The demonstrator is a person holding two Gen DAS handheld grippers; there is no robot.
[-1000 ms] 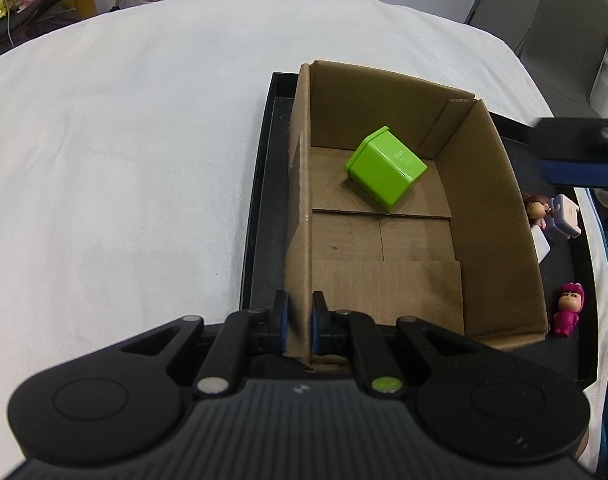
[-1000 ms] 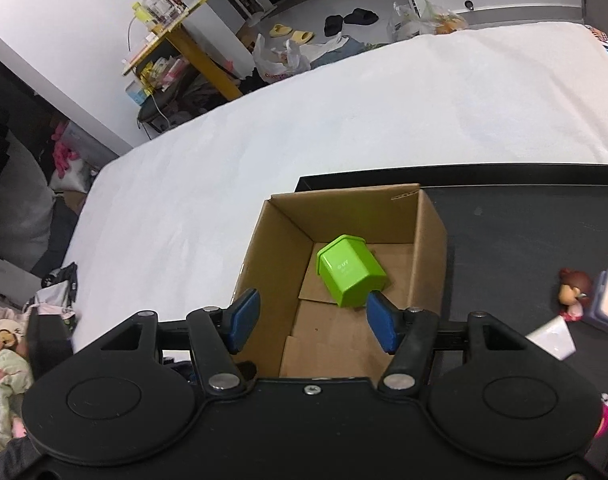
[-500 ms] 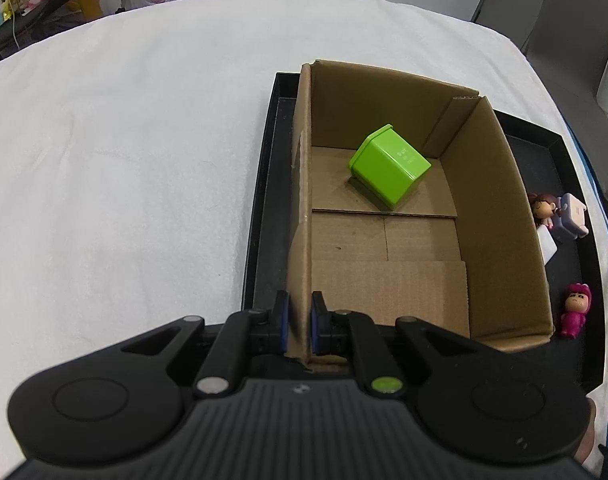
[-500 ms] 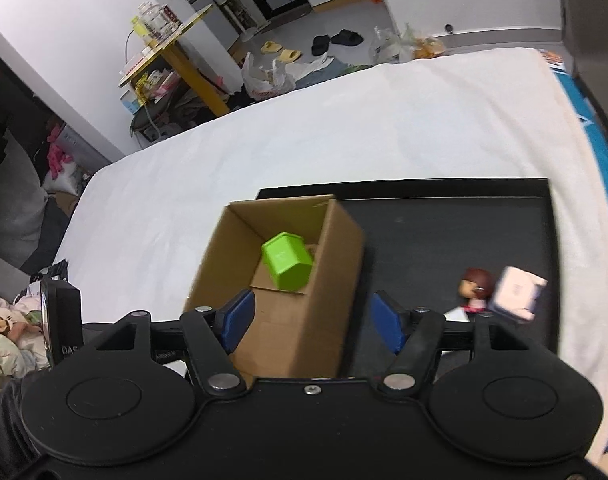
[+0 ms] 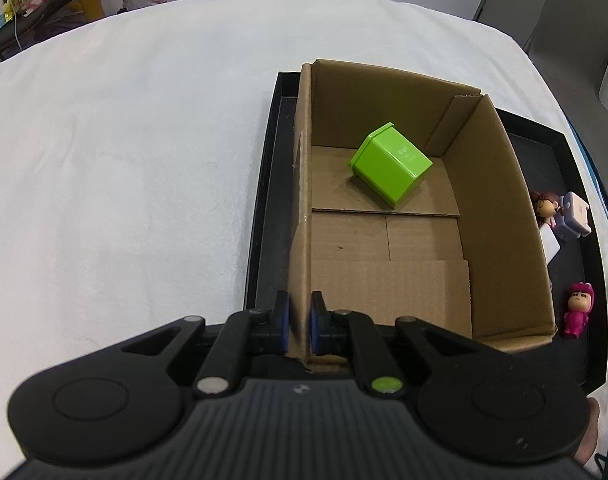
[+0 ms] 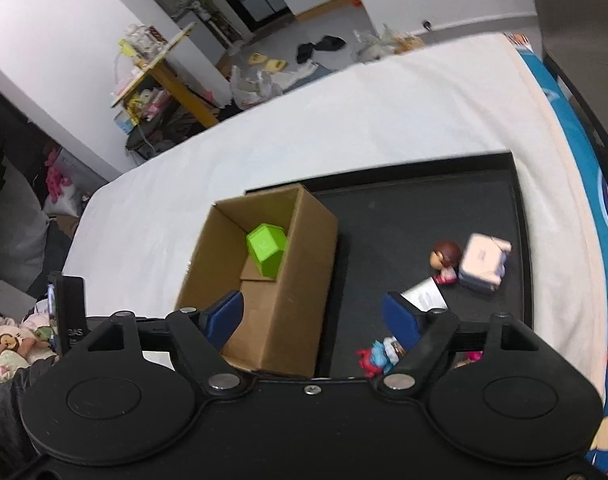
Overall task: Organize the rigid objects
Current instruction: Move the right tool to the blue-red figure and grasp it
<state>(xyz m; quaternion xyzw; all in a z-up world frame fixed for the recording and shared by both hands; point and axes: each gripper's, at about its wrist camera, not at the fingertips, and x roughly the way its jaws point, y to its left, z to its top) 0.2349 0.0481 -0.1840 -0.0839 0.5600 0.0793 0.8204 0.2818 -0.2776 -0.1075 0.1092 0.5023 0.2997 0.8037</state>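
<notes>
The left tool [image 5: 299,322] sits at the lower centre of its view, its two blue-padded fingers [image 5: 283,320] pressed close together, pinching a thin wall between them. The right tool [image 6: 313,316] fills the bottom of its view with its blue fingers [image 6: 399,318] spread wide apart, gripping nothing, raised and tilted downward.

The cardboard box [image 5: 499,216] wall hides part of the brown-haired doll [image 5: 545,208] and the white card [image 5: 551,242]. In the right wrist view, the right tool [image 6: 313,316] covers most of a red-and-blue toy [image 6: 373,356], too small to identify.
</notes>
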